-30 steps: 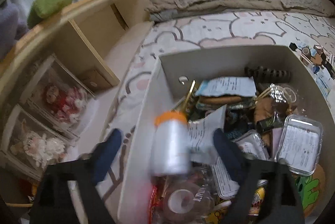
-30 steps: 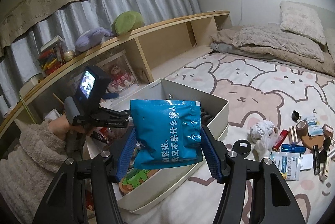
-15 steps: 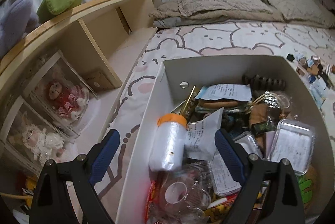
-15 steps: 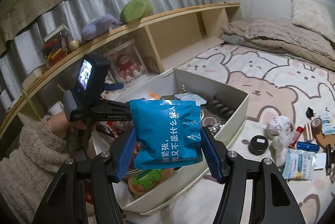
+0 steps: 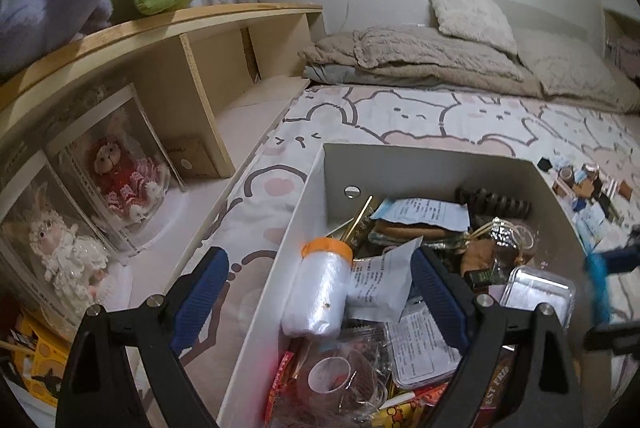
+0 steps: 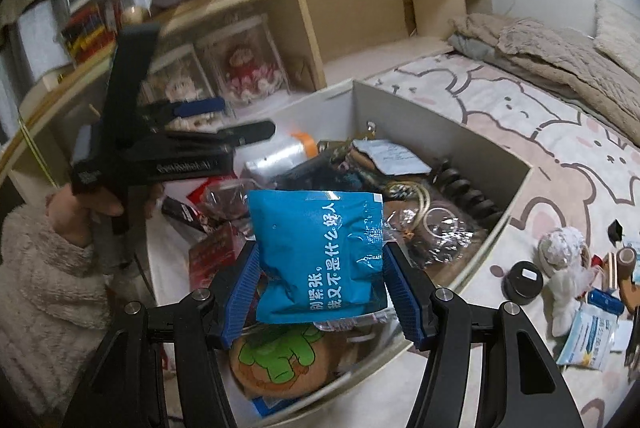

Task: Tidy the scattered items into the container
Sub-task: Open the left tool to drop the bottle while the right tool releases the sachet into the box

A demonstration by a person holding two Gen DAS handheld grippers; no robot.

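My right gripper (image 6: 320,268) is shut on a blue snack packet (image 6: 320,248) and holds it over the near end of the white box (image 6: 412,108). The box (image 5: 420,168) is full of several packets, cases and a white bottle with an orange cap (image 5: 316,292). My left gripper (image 5: 316,268) is open above that bottle, with nothing between its pads. In the right wrist view the left gripper (image 6: 236,118) sits at the box's left side, held by a hand (image 6: 80,204). The blue packet (image 5: 598,284) shows blurred at the right edge of the left wrist view.
Loose items (image 6: 592,312), a black round tin (image 6: 524,278) and a white crumpled lump (image 6: 560,248) lie on the bedsheet to the right of the box. A wooden shelf (image 5: 208,96) with boxed dolls runs along the left. Folded bedding (image 5: 420,56) lies behind.
The right gripper carried the blue packet down and left until it hung over the box. The bottle, blurred between the left jaws earlier, now lies still in the box. The left gripper rolled and rose slightly.
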